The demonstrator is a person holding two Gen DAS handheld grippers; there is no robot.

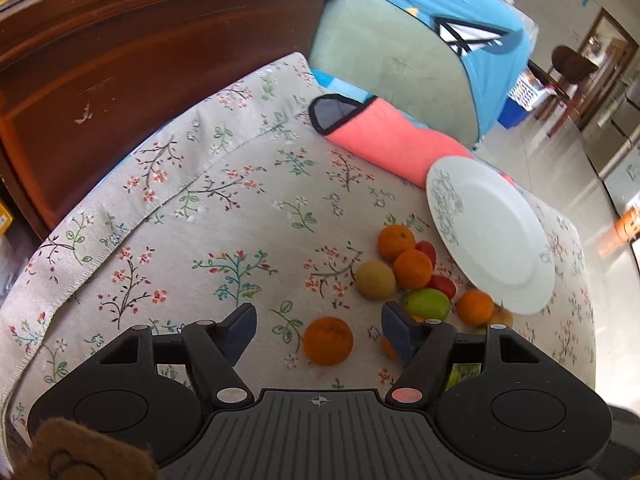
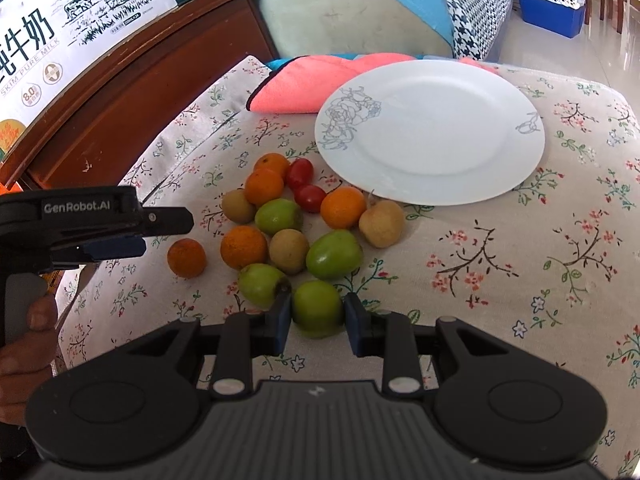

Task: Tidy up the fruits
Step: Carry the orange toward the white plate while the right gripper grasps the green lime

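The right gripper (image 2: 314, 322) clenches a green fruit (image 2: 317, 308) between its blue pads, at the near edge of a heap of fruit on a flower-printed tablecloth (image 2: 520, 248); the left gripper (image 1: 319, 326) stands released, jaws spread either side of a lone orange (image 1: 328, 341) that sits on the cloth, set apart from the heap on the side away from the plate, with neither pad touching it; seen from the right wrist, that same gripper hovers at the left edge of the scene, a hand (image 2: 28, 340) on its grip. Beyond the held fruit lie more green fruits, oranges, brownish round fruits and two small red ones, packed close; past them, up and slightly right from the right gripper, rests an empty white plate (image 2: 432, 168) with a grey floral line drawing, its near rim just beside the heap's far fruits. A pink cloth (image 2: 312, 84) lies behind the plate. The plate appears the likely destination, and the right hand, already loaded, sits squarely facing it across the heap, while the left hand stands off to the side, farther away.
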